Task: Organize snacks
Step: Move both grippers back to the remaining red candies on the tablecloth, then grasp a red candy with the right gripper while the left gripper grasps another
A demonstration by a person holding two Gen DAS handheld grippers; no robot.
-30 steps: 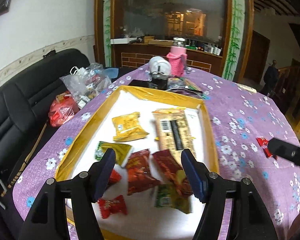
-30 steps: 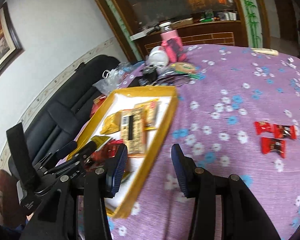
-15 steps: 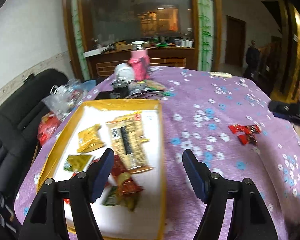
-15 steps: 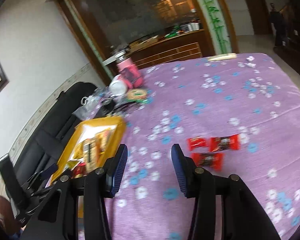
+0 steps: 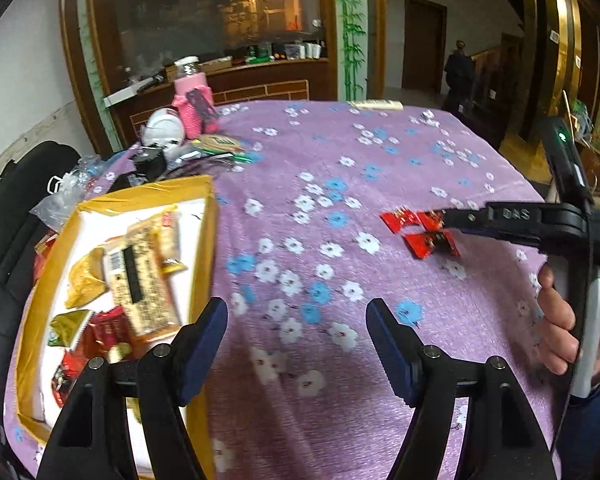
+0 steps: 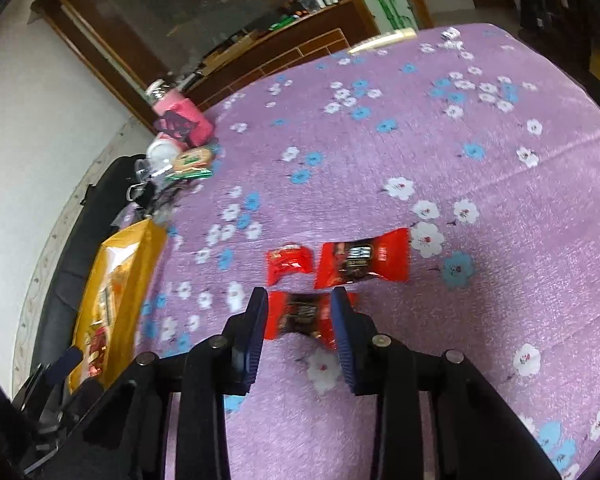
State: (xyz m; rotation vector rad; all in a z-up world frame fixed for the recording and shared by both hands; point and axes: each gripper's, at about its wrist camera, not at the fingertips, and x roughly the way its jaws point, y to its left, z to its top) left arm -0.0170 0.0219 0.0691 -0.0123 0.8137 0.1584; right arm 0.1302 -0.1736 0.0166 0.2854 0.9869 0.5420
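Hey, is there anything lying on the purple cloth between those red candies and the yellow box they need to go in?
Nothing visible does. The nearest red candy sits between the closing jaws of the right gripper; from there to the yellow box only bare flowered tablecloth shows. The box's raised rim must be cleared.

Table under purple flowered cloth [image 5: 340, 152]. On it: yellow-rimmed tray [image 5: 210, 216] at left, three red candies [image 6: 360, 260] lying close together at right. Pink-sleeved bottle [image 5: 192, 100] and clutter at far edge.

Three red candies [image 6: 362, 265], one yellow box [image 5: 209, 216].
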